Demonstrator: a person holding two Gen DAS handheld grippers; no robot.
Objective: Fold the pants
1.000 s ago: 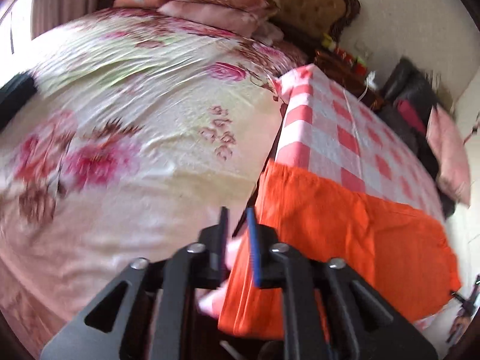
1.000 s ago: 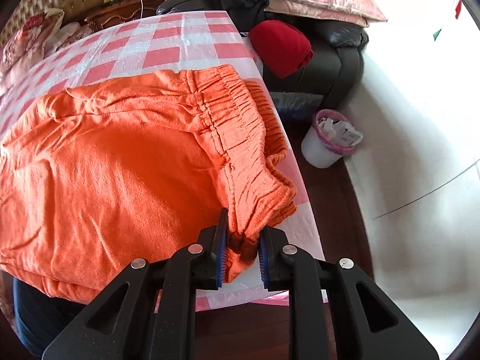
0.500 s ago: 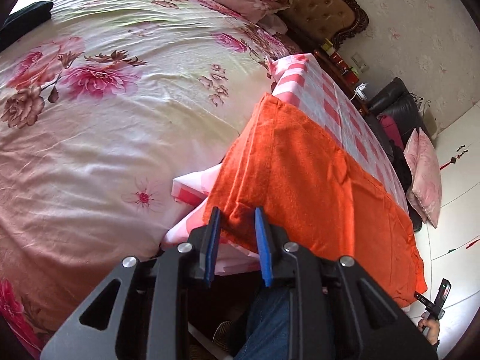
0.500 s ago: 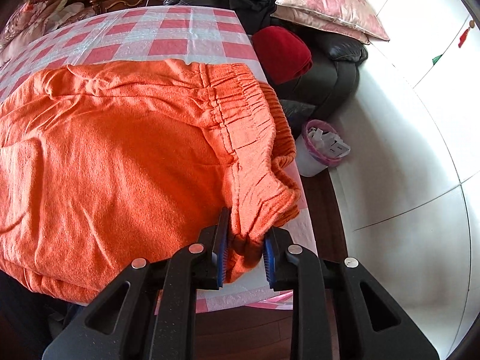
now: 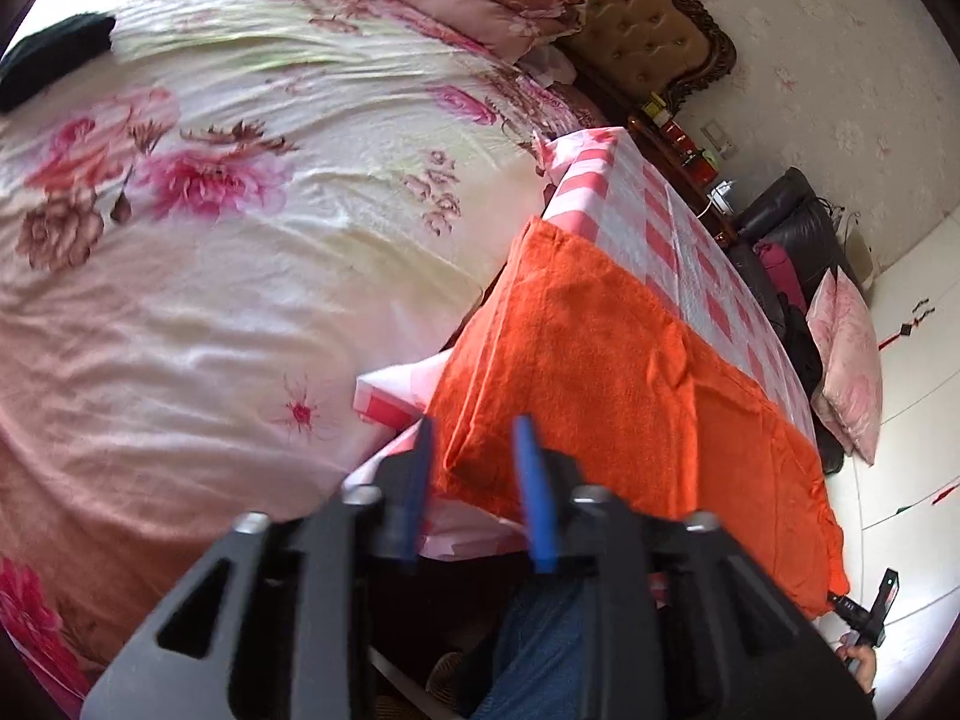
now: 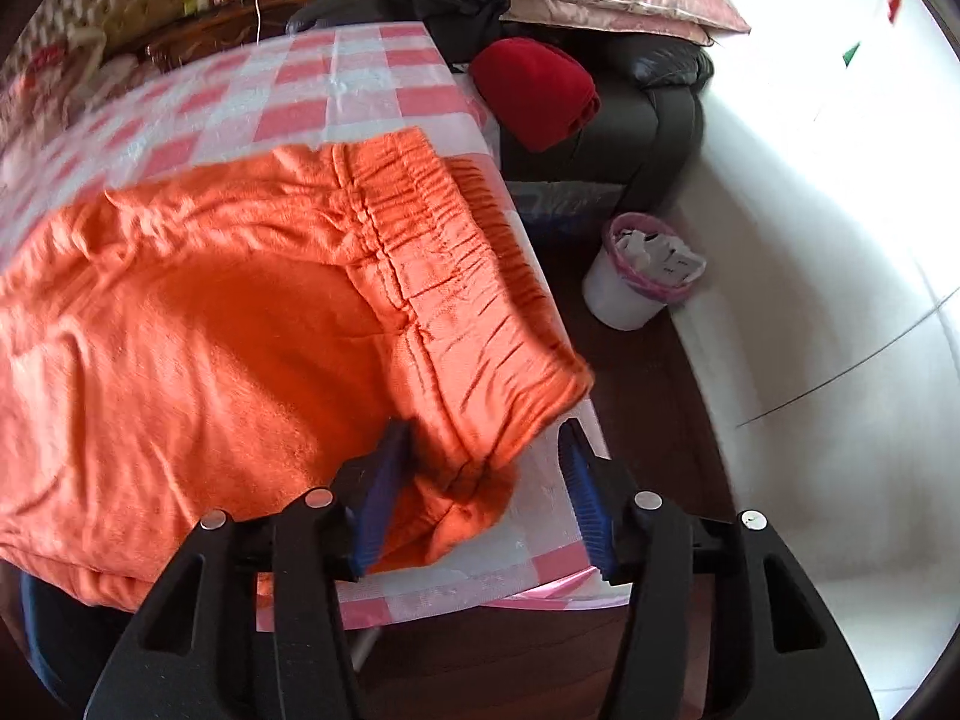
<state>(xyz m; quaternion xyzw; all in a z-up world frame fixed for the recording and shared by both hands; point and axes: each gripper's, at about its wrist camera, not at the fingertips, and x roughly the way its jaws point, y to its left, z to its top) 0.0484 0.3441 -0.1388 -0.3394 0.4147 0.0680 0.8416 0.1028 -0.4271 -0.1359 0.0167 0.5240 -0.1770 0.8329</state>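
— What do you get from the left wrist view?

— My left tool (image 5: 474, 474) has just been opening; its blue pads (image 5: 534, 480) stand apart with the near left corner of the orange pants (image 5: 606, 378) between them, and neither pad presses the cloth. The pants lie folded across the near end of the bench (image 5: 666, 234), under its pink-and-white checked cover, one edge hanging over the left side. Left of the bench is a bed (image 5: 228, 228) with a flowered sheet. At the far right edge I can see the other handheld tool, too small to read.

— And the right wrist view?

— My right tool (image 6: 486, 480) has also just been opening. Its jaws stand wide, one on each side of the near right corner of the pants (image 6: 240, 330), by the elastic waistband (image 6: 444, 252). The left pad sits just beside the fabric; the right pad is clear of it, over bare checked cover. Right of the bench, on the floor, stands a white bin (image 6: 636, 282) with a pink liner.
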